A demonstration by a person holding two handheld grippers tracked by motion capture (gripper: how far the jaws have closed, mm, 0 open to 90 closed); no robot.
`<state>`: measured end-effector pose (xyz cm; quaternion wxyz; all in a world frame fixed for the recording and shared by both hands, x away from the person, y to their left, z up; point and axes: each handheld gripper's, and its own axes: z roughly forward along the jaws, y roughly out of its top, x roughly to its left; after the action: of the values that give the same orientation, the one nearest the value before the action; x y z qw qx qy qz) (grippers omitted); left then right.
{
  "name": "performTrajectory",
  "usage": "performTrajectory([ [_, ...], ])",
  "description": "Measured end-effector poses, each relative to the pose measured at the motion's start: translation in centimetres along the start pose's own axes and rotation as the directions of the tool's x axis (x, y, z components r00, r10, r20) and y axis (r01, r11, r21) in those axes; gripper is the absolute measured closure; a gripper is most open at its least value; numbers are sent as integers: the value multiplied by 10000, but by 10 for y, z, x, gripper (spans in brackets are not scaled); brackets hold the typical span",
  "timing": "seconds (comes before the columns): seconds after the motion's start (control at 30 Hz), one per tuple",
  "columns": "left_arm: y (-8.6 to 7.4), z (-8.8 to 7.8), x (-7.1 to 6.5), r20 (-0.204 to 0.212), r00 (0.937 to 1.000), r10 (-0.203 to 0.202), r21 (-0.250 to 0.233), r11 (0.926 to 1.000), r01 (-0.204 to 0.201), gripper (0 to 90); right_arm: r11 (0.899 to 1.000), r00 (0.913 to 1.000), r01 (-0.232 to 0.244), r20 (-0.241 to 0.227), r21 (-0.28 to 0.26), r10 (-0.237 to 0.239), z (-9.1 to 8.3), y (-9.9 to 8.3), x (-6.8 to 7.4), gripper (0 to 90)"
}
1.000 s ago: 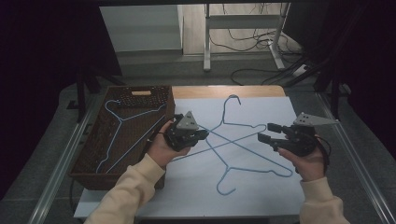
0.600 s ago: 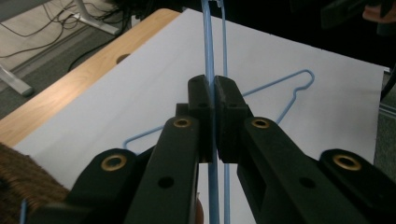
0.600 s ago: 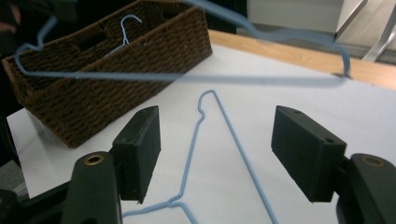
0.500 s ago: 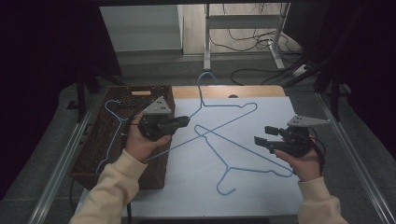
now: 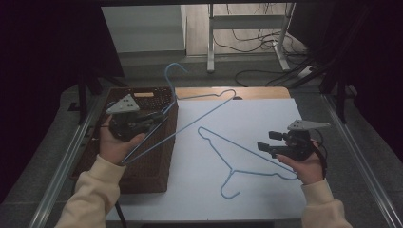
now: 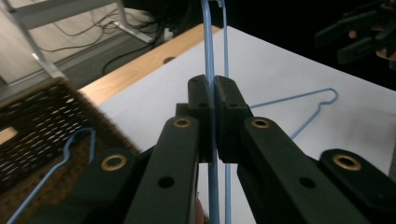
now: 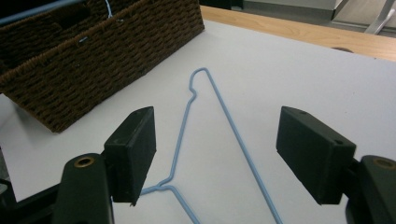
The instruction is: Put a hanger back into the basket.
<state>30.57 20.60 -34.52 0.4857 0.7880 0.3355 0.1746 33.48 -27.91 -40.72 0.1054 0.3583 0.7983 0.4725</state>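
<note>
The left gripper [image 5: 154,121] clamps a blue wire hanger [image 5: 199,111], lifted over the brown woven wicker basket [image 5: 157,161] at the table's [image 5: 266,114] left. The right gripper [image 5: 263,146], jaws wide and just opening, hovers above a second blue wire hanger [image 5: 237,156] lying flat.

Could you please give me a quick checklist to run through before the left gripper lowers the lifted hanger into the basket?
1. Left gripper shut on the lifted hanger: ok, the wire is pinched between the pads.
2. Lifted hanger clear of the hanger on the table: ok, the two lie apart in the high view.
3. Basket open to take it: ok, open on top with one hanger inside.
4. Right gripper out of the way: ok, its jaws have just been opening and nothing is pressed between them.
5. Lifted hanger's hook free of the stand behind the table: cannot tell.
</note>
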Motion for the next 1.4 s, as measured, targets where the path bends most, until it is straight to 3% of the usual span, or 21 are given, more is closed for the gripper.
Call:
performTrajectory([
  [0.2,-12,-31,25,-537,9970,-561,-403,9977,540,863,9998,10000,63,14,176,-64,4,-1,1,281],
  [0.5,-37,-57,56,-1427,9816,-1268,-412,9917,1221,863,9994,10000,57,54,348,-58,7,-3,1,271],
  [0.63,-49,-59,67,-1530,9748,-1622,-368,9867,1584,863,9992,10000,88,39,394,-90,8,-3,1,269],
  [1.1,-73,-58,92,-1876,9565,-2233,-165,9744,2243,863,9990,9999,86,111,432,-91,8,-4,0,264],
  [1.4,-83,-53,100,-2012,9493,-2417,-7,9691,2466,863,9988,9999,62,112,485,-68,9,-5,-1,262],
])
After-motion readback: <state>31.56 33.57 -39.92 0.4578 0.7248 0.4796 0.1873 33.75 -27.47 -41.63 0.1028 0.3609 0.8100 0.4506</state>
